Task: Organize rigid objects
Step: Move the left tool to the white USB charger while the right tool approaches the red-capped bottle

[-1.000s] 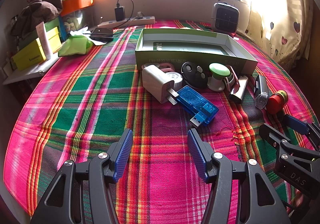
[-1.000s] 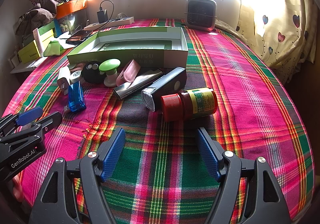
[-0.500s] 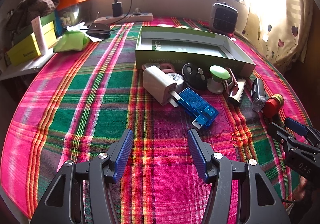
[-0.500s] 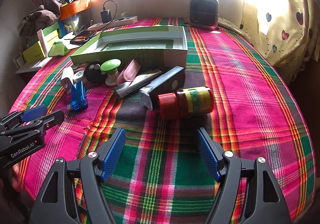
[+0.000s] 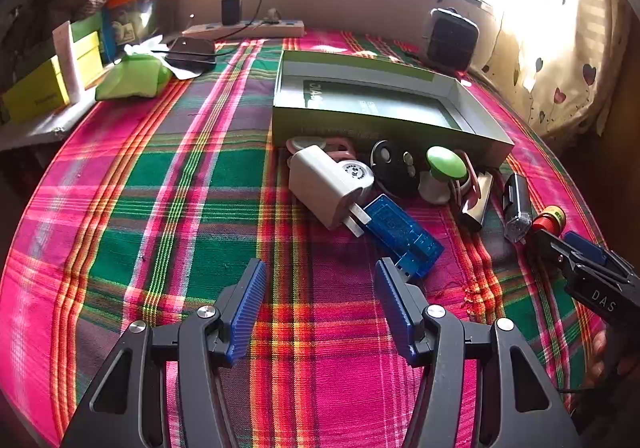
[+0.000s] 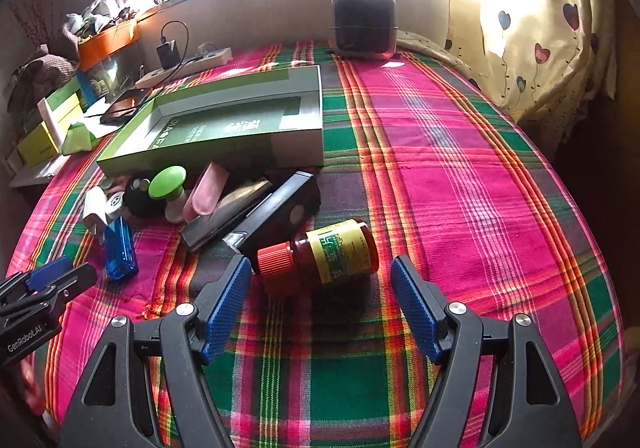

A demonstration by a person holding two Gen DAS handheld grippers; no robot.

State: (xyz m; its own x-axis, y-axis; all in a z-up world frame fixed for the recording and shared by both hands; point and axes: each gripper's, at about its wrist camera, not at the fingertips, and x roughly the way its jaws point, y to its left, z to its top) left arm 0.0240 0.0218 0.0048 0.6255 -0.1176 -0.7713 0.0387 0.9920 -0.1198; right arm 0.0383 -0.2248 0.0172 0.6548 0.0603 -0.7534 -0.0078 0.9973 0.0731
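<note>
A plaid cloth holds a row of small items before an open green box (image 5: 384, 104) (image 6: 224, 124). From the left lie a white charger plug (image 5: 324, 184), a blue USB stick (image 5: 404, 234), a black key fob (image 5: 394, 168), a green-topped knob (image 5: 446, 164), a metal clip (image 6: 224, 220) and a black torch (image 6: 280, 212). A red-capped bottle (image 6: 336, 252) lies on its side. My right gripper (image 6: 320, 264) is open, its fingertips flanking the bottle without touching it. My left gripper (image 5: 322, 272) is open just short of the USB stick.
A small black heater (image 6: 364, 24) stands at the back by the wall. A power strip (image 6: 188, 64), a phone (image 6: 124, 104), a green cloth (image 5: 132, 76) and yellow boxes (image 5: 44, 88) crowd the back left. A curtain (image 6: 540, 40) hangs at the right.
My right gripper has moved forward, so the bottle now sits between its fingertips. My left gripper has crept closer to the blue USB stick. Both stay open.
</note>
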